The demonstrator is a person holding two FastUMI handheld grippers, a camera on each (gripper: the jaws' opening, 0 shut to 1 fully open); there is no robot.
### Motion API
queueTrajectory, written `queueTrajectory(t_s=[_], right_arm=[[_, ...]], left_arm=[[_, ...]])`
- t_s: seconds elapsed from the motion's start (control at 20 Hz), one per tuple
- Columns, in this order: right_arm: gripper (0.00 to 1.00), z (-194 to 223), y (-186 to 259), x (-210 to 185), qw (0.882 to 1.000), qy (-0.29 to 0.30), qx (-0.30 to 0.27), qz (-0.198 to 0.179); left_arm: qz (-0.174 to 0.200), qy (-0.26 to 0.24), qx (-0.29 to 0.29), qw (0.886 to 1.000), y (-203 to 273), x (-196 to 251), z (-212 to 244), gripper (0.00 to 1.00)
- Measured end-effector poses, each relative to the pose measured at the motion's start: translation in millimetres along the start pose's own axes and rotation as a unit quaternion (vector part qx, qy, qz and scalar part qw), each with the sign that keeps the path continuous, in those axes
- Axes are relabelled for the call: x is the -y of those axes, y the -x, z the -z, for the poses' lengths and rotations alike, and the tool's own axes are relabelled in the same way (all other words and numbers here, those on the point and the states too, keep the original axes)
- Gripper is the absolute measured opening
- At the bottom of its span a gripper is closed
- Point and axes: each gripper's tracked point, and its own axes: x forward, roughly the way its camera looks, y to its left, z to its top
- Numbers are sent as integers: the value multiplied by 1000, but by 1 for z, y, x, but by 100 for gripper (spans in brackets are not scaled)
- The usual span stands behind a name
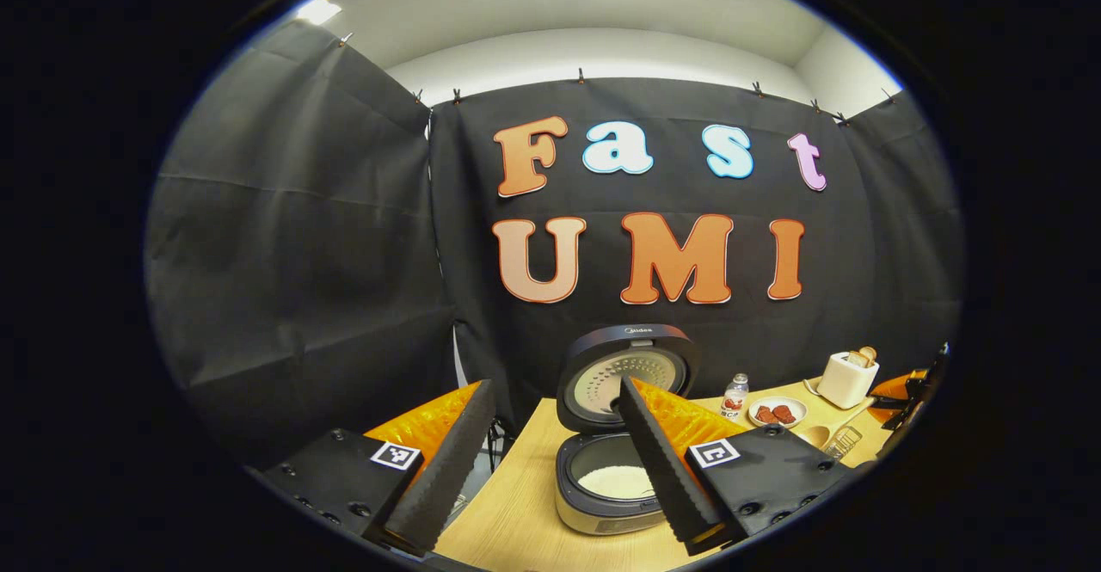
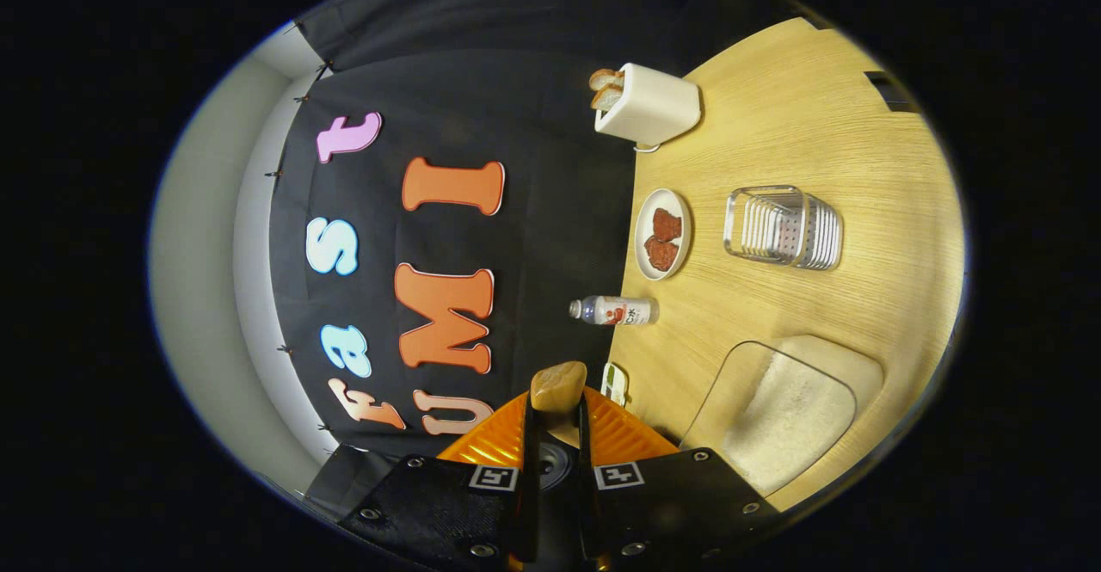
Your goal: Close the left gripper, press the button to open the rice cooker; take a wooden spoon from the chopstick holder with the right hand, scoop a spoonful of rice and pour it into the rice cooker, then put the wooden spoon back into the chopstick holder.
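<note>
Spoon (image 2: 557,385) clamped in right jaws; rice cooker (image 1: 606,477) open.

A white toaster (image 2: 652,107) stands at the back of the wooden table (image 2: 826,107) against the black cloth wall, with two slices of bread (image 2: 605,89) sticking out of its slots. Near it on the table lies a small white plate (image 2: 662,234) holding two dark red pieces of food (image 2: 663,239). Beside the plate stands a small clear bottle (image 2: 612,310) with a white cap and a red and white label, close to the wall. In the left gripper view the toaster (image 1: 847,378), the plate (image 1: 777,412) and the bottle (image 1: 734,397) stand in a row along the table's far edge.
</note>
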Motion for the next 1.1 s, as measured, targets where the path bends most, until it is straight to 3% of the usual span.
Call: queueTrajectory(t_s=[0.05, 0.2, 0.3, 0.45, 0.55, 0.8, 0.85, 0.9, 1.1], right_arm=[[18, 6, -5, -7, 1000, 1, -5, -5], [18, 23, -21, -27, 1000, -2, -27, -15], [18, 36, -31, -43, 999, 5, -37, -21], [18, 58, -49, -63, 998, 17, -54, -31], [18, 74, -60, -74, 997, 21, -67, -36], [18, 116, -91, -91, 994, 43, -90, -34], [18, 123, -96, -97, 994, 48, -93, -36], [18, 129, -100, -101, 993, 56, -96, -38], [18, 148, -115, -112, 988, 114, -95, -43]], left_arm=[[0, 1, 0, 1000, 1, -2, 1, 98], [3, 8, -6, 1000, 3, -2, 8, 94], [4, 9, -10, 1000, 4, -3, 14, 100], [7, 19, -16, 1000, 5, -3, 17, 100], [5, 24, -17, 1000, 5, -6, 17, 94], [2, 29, -22, 999, 4, -15, 21, 95], [3, 30, -24, 999, 3, -16, 24, 100], [2, 31, -25, 999, 3, -17, 26, 95], [1, 28, -34, 999, 0, -24, 32, 95]])
